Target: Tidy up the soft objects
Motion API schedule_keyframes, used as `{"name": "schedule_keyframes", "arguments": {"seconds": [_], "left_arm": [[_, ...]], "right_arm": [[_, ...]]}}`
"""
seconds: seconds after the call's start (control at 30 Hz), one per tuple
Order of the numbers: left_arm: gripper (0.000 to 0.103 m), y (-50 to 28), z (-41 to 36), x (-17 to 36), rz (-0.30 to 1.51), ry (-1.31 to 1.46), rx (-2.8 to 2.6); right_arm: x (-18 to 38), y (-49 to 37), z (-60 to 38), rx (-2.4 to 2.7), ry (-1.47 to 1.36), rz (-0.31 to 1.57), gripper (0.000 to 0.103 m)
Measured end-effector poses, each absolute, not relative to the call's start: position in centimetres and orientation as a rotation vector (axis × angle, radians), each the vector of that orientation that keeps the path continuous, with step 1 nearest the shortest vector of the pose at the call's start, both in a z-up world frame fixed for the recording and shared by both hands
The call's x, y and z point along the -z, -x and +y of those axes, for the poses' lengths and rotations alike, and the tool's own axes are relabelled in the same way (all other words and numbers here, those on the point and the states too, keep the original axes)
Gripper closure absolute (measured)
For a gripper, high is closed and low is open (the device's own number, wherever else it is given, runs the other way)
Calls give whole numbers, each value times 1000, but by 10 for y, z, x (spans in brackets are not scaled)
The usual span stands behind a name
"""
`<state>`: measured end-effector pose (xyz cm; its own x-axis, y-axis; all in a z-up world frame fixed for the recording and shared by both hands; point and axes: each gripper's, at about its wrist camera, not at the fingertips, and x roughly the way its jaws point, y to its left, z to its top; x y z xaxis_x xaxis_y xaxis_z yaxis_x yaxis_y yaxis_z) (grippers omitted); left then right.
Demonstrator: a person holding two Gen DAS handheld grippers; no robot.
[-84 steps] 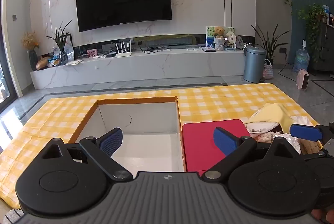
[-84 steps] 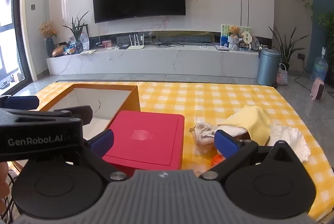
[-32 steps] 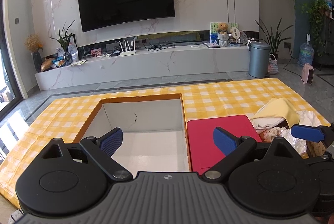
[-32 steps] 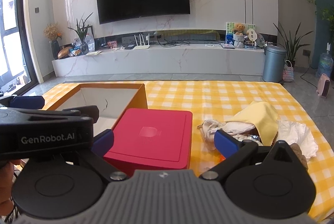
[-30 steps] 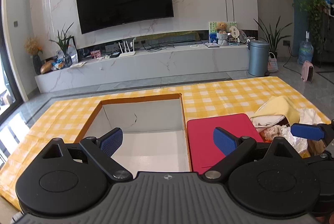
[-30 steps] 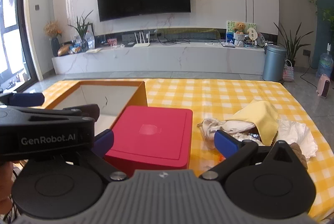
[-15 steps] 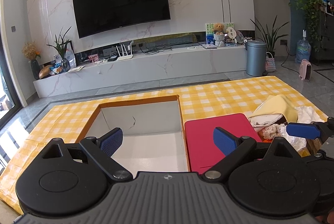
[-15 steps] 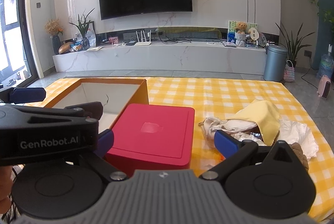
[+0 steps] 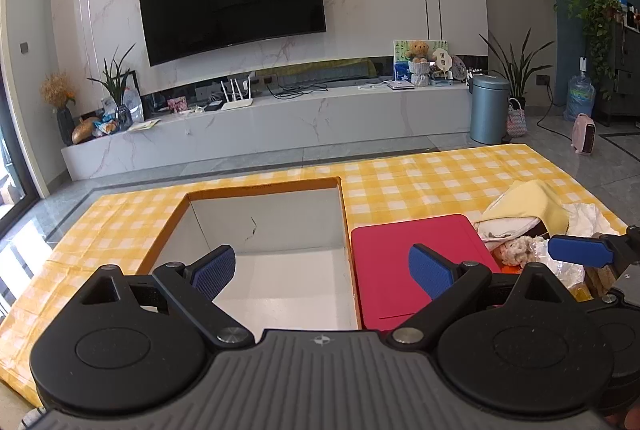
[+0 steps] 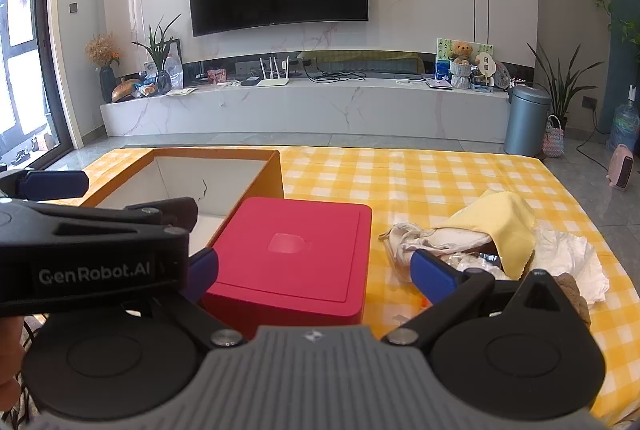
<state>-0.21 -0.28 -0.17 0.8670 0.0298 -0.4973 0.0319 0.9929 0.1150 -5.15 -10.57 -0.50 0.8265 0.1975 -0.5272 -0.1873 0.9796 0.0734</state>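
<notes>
— What writing can be read?

— "GenRobot.AI" is printed in white on the side of the black left gripper (image 10: 52, 185), seen at the left in the right wrist view. Nothing else can be read.

— What is held in the containers?

— The large open cardboard box with orange rim and white inside (image 9: 264, 230) is seen just ahead of the left gripper (image 9: 322, 266); nothing is seen in its visible part. The flat red plastic box with closed lid (image 10: 296, 254) is placed directly ahead of the right gripper (image 10: 314, 270), touching the cardboard box; its content is hidden.

— Where are the soft objects?

— A pile of crumpled white and pale yellow cloths (image 10: 492, 234) is laid on the yellow checked tablecloth (image 10: 420, 181), ahead and to the right of the right gripper. Its lower part is covered by the blue fingertip, and some brown and orange pieces there cannot be identified.

— How are the tongs?

— Both are spread wide, nothing being grasped.
</notes>
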Motion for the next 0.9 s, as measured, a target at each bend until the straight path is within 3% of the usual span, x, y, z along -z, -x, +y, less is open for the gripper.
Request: {"name": "schedule_keyframes", "arguments": {"seconds": [0.57, 0.9], "left_arm": [[0, 2, -2, -6, 528, -49, 157], [0, 3, -20, -9, 515, -44, 256]], "right_arm": [[-1, 52, -117, -180, -17, 545, 3], [-1, 40, -213, 121, -28, 660, 3]]}}
